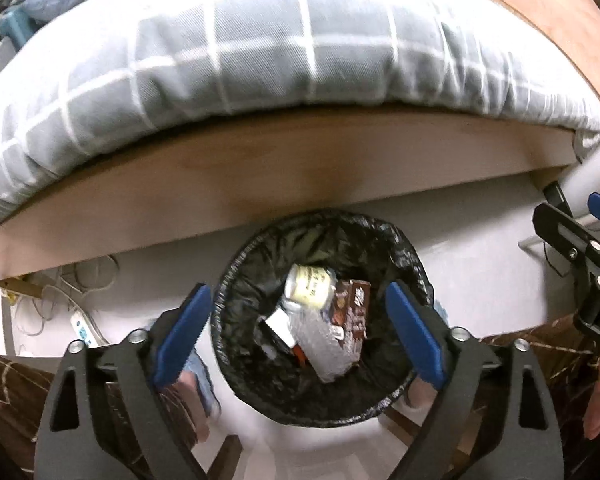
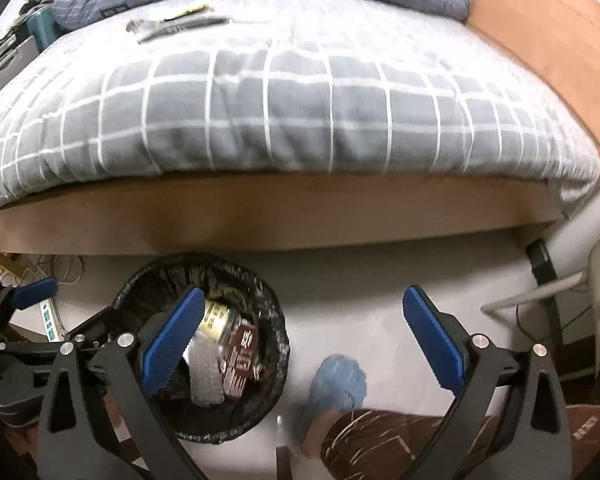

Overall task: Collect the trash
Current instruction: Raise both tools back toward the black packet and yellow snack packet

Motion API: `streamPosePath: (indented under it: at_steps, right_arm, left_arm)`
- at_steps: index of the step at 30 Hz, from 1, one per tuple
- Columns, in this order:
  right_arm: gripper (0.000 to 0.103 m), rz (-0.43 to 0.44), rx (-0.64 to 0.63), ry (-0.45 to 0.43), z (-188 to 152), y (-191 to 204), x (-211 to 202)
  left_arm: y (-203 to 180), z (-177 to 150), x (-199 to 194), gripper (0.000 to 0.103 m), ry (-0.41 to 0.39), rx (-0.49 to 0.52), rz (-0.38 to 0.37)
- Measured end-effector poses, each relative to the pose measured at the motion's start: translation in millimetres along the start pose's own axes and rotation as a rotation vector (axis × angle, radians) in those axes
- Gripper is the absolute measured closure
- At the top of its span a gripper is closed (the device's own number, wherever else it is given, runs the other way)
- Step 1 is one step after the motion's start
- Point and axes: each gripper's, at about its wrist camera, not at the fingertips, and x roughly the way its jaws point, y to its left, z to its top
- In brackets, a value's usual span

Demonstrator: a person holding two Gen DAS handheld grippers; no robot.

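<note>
black bin liner lines the round trash bin [image 1: 324, 316], which stands on the pale floor close to the wooden side rail of the bed [image 1: 260, 184]. inside it i see a cream can [image 1: 310, 290], a brown carton [image 1: 354, 312], crumpled clear plastic wrap [image 1: 328, 354] and a small white scrap. my left gripper [image 1: 300, 336] hangs over the bin, jaws spread wide, nothing between the blue pads. my right gripper [image 2: 308, 340] is also wide open and empty, above bare floor just right of the bin. grey checked duvet [image 2: 284, 120] covers the bed. a blue slipper [image 2: 340, 384] shows below.
</note>
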Motion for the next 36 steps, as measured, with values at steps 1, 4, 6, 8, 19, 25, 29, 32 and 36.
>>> streamPosePath:
  at_steps: [1, 4, 6, 8, 19, 25, 29, 32, 36]
  right_arm:
    - [0.008, 0.001, 0.002, -0.010, 3, 0, -3]
    - [0.008, 0.012, 0.006, -0.035, 8, 0, -13]
    - [0.008, 0.016, 0.001, -0.063, 13, 2, -23]
    - [0.008, 0.024, -0.001, -0.089, 18, 3, -31]
    - [0.008, 0.064, 0.005, -0.215, 48, 12, -72]
    - [0.008, 0.087, 0.004, -0.283, 67, 17, -83]
    - [0.008, 0.101, -0.013, -0.305, 87, 23, -80]
    - [0.008, 0.116, -0.034, -0.317, 107, 28, -74]
    - [0.008, 0.135, -0.088, -0.324, 137, 42, -60]
  left_arm:
    - [3, 2, -5, 0.010, -0.012, -0.007, 0.003]
    - [8, 10, -21, 0.009, -0.050, -0.030, 0.001]
    - [12, 14, -35, 0.006, -0.085, -0.038, 0.005]
    - [15, 18, -46, 0.006, -0.113, -0.043, 0.015]
    - [38, 37, -92, 0.006, -0.215, -0.071, 0.049]
    - [59, 64, -104, 0.006, -0.259, -0.100, 0.069]
    - [77, 92, -109, 0.006, -0.290, -0.128, 0.073]
    - [87, 109, -109, 0.006, -0.303, -0.135, 0.080]
    - [100, 138, -104, 0.006, -0.321, -0.133, 0.092]
